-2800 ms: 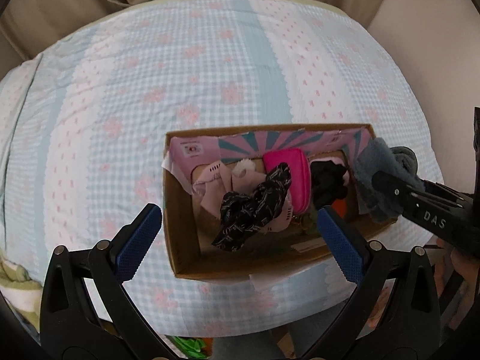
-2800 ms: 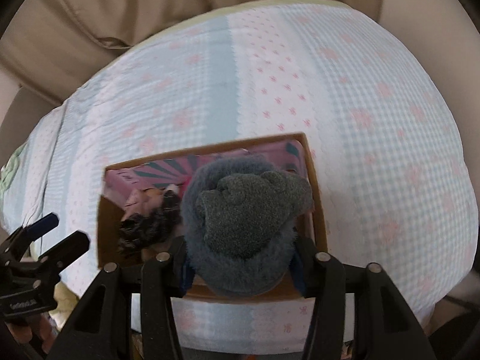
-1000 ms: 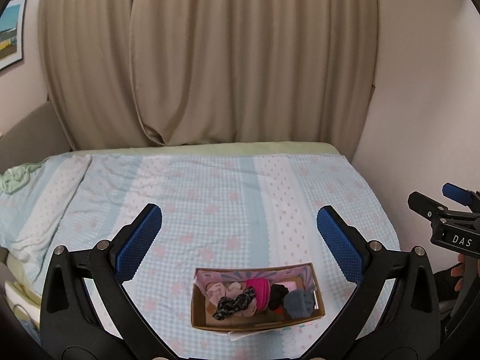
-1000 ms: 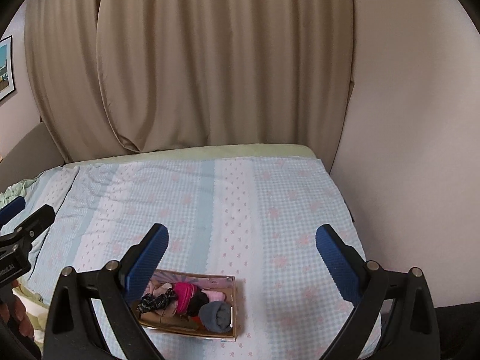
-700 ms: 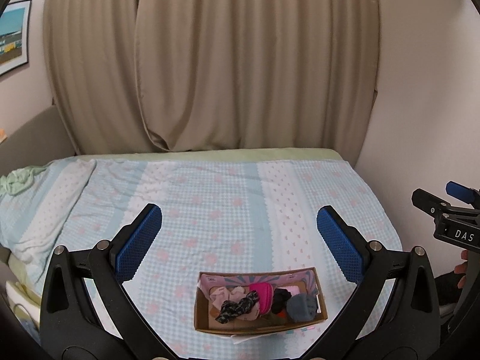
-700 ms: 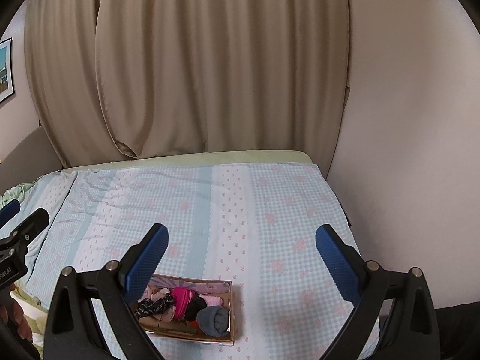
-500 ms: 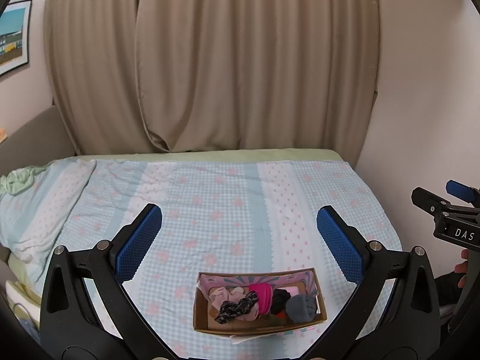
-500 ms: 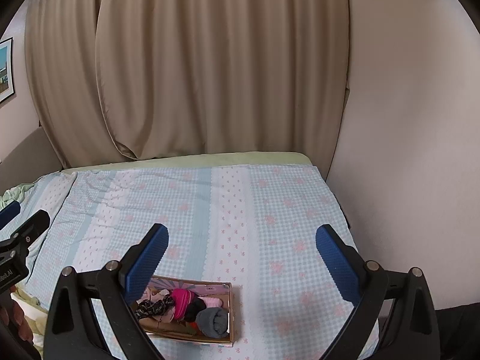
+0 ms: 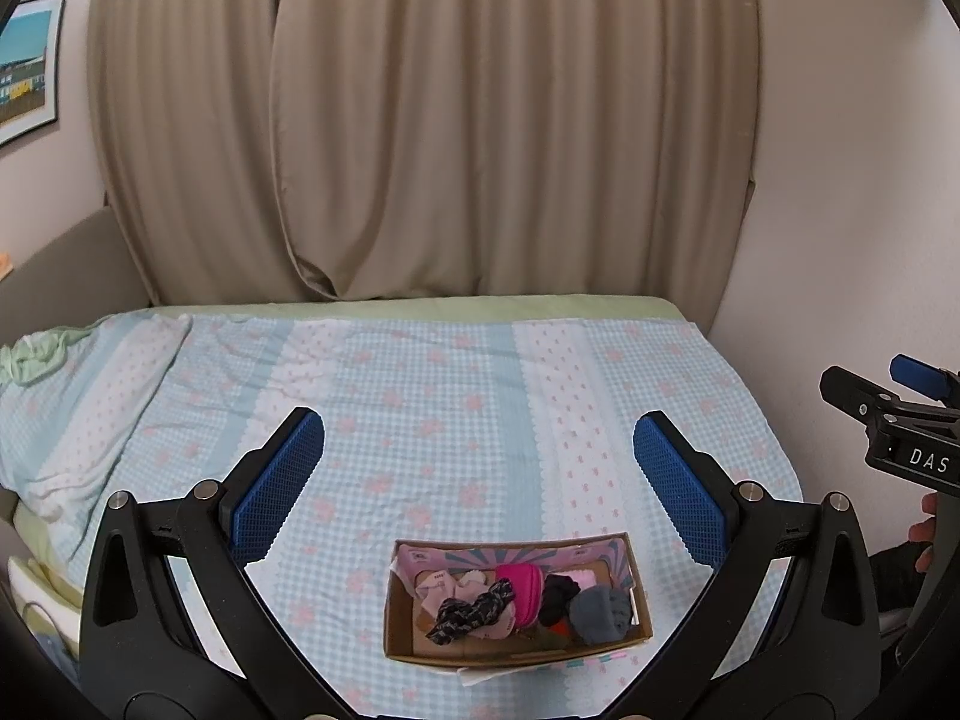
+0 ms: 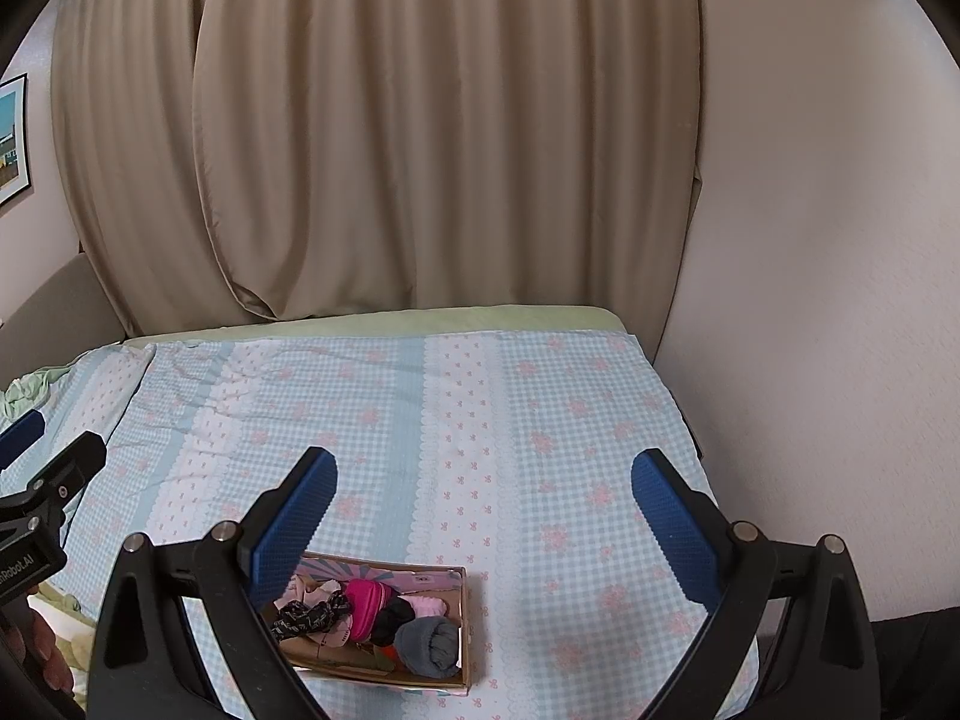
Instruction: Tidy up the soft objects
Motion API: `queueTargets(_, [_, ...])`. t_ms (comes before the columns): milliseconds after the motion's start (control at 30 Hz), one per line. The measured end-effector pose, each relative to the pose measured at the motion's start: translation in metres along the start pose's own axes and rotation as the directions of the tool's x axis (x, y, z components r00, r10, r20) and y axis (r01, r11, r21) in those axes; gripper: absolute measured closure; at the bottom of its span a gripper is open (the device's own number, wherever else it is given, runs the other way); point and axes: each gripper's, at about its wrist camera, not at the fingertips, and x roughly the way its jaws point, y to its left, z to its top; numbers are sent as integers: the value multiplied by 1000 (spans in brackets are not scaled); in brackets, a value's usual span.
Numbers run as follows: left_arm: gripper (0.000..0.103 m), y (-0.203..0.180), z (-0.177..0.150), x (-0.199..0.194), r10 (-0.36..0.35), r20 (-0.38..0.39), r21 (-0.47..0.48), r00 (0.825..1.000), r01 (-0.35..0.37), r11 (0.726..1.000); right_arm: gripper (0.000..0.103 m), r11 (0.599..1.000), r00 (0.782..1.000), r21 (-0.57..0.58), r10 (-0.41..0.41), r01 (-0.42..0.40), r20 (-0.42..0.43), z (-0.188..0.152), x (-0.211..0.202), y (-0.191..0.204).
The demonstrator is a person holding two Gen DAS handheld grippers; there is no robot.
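A cardboard box [image 9: 397,624] sits on the bed near its front edge; it also shows in the right wrist view [image 10: 465,630]. Inside lie a grey rolled sock [image 9: 600,615] [image 10: 427,643], a bright pink item [image 9: 521,588] [image 10: 367,599], a black item [image 9: 558,594], a black patterned scrunchie [image 9: 471,609] [image 10: 309,612] and pale pink socks [image 9: 447,588]. My left gripper [image 9: 480,483] is open and empty, held high above and behind the box. My right gripper [image 10: 483,513] is open and empty, also well above the box.
The bed [image 9: 480,378] has a light blue checked sheet with pink flowers. Beige curtains [image 9: 456,120] hang behind it and a plain wall [image 10: 810,240] runs along its right side. A green cloth [image 9: 30,354] lies at the far left. A framed picture [image 9: 27,66] hangs on the left wall.
Since 2.8 s ago the right gripper let go of the grey sock into the box and both grippers pulled far back and up. Over the last second both have been nearly still.
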Motion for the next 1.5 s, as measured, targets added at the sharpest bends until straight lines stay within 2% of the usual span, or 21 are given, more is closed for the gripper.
queueTargets(1200, [0,-3,-1,1,5,3,0,1000,-5,1000,5,1000,1000,-8,-2,2,7,4,7,3])
queueTargets(1500, [0,-6,-3,-1,24,19,3,1000,-24,1000,5,1000,1000,-8,-2,2,7,4,7,3])
